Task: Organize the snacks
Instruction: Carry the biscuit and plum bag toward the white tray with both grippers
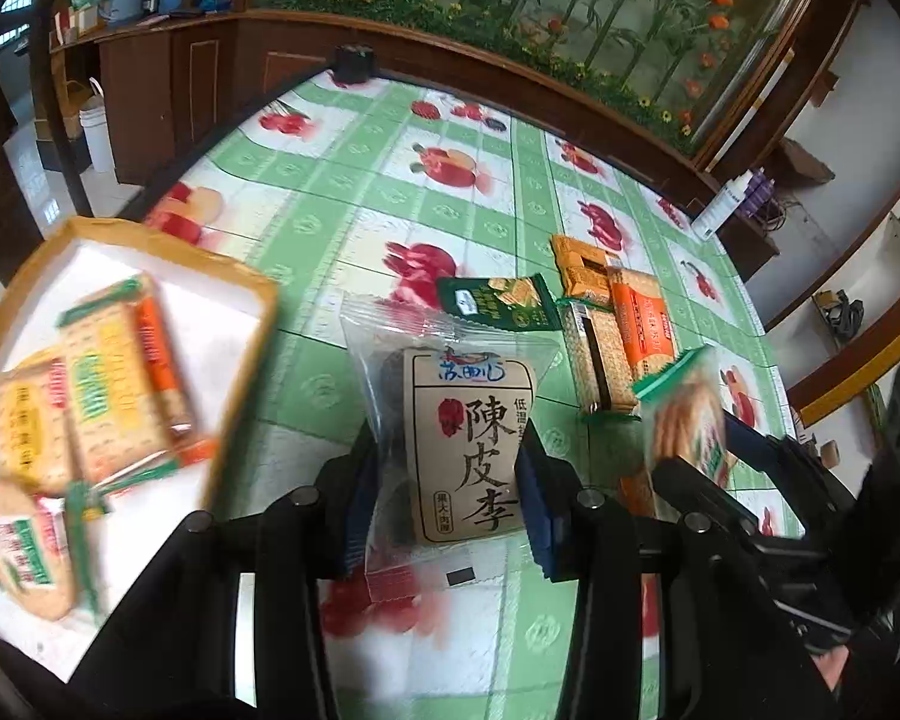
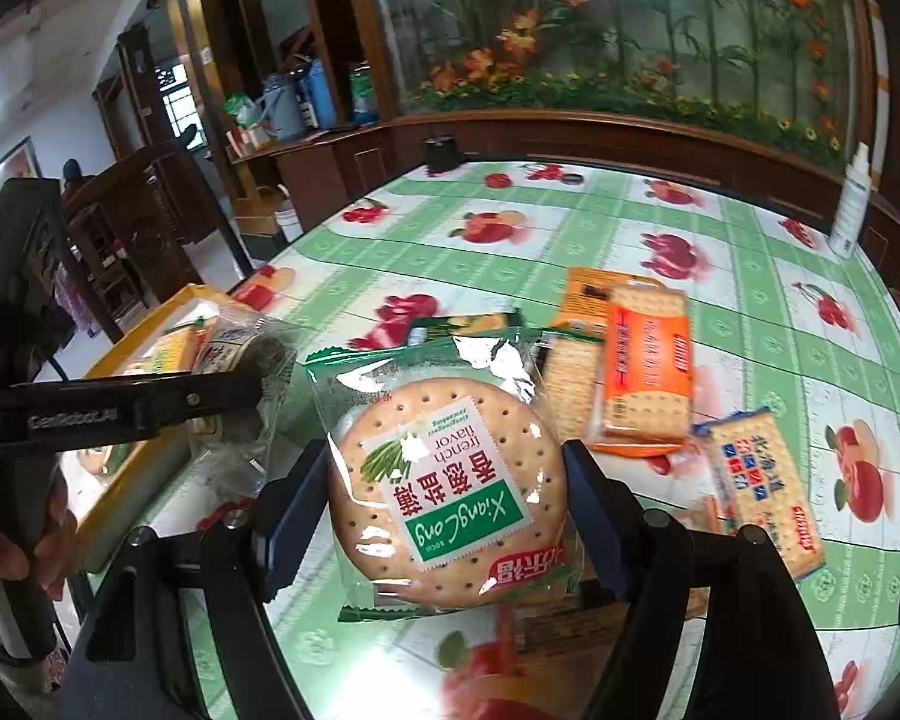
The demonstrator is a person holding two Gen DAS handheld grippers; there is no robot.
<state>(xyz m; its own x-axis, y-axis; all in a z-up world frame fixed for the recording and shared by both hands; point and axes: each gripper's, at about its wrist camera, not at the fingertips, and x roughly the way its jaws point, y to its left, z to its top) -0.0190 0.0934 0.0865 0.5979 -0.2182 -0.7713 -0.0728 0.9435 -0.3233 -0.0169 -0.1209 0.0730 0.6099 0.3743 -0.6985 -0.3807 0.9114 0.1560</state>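
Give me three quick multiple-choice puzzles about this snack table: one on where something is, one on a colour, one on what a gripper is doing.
1. The yellow-rimmed white tray lies where in the left wrist view?
A) left
B) right
C) far end

2. The label on the round cracker pack is mainly:
A) blue
B) green
C) purple

3. The left gripper is:
A) open, holding nothing
B) shut on the clear plum packet with a beige label
C) resting in the tray

Answers: 1 A, the tray fills the left side. 2 B, a green band reads XiangLong. 3 B, both pads press the packet.
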